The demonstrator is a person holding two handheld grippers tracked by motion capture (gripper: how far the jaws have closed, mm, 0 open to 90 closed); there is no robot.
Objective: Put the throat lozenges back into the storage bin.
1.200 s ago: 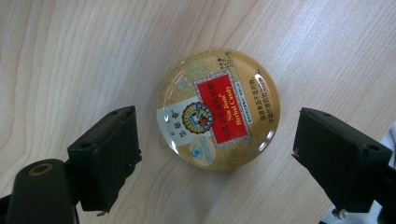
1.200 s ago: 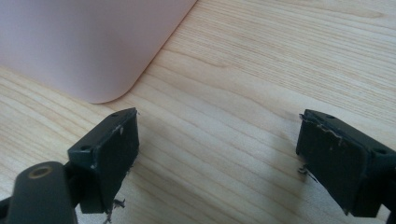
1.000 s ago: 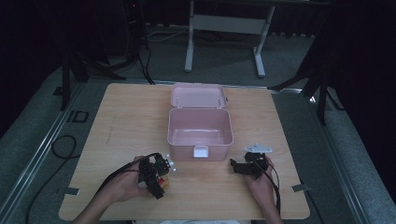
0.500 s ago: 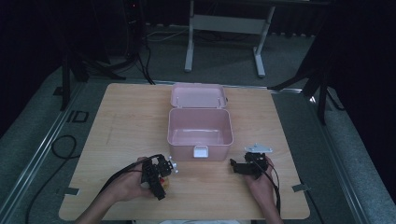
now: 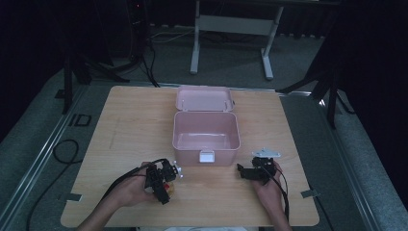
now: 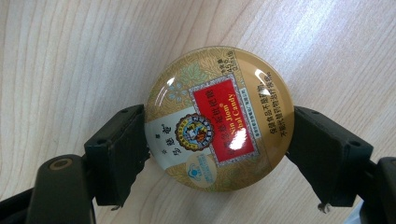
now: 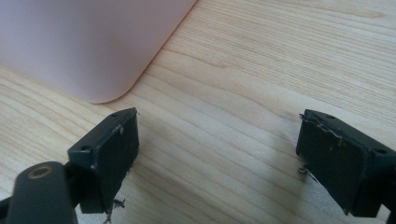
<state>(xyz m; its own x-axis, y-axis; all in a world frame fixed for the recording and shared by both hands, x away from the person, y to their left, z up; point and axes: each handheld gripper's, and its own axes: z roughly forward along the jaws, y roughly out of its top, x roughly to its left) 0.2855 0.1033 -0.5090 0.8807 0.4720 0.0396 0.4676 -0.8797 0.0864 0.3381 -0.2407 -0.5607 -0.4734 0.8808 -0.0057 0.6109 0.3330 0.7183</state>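
Gold candy tin [image 6: 218, 119] clamped by left gripper [image 6: 219, 149], barely moved, right gripper [image 7: 217, 161] stays wide

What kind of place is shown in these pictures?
Probably a lab or recording studio, not a home: a bare wooden table on grey carpet, dark surroundings, cables on the floor, and a metal stand behind.

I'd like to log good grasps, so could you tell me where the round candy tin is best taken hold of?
Across its widest part, on the thin curved rim, coming from above. The candy tin lies flat and label-up on the table, so only its edge offers opposing faces. The left gripper has its fingers placed that way.
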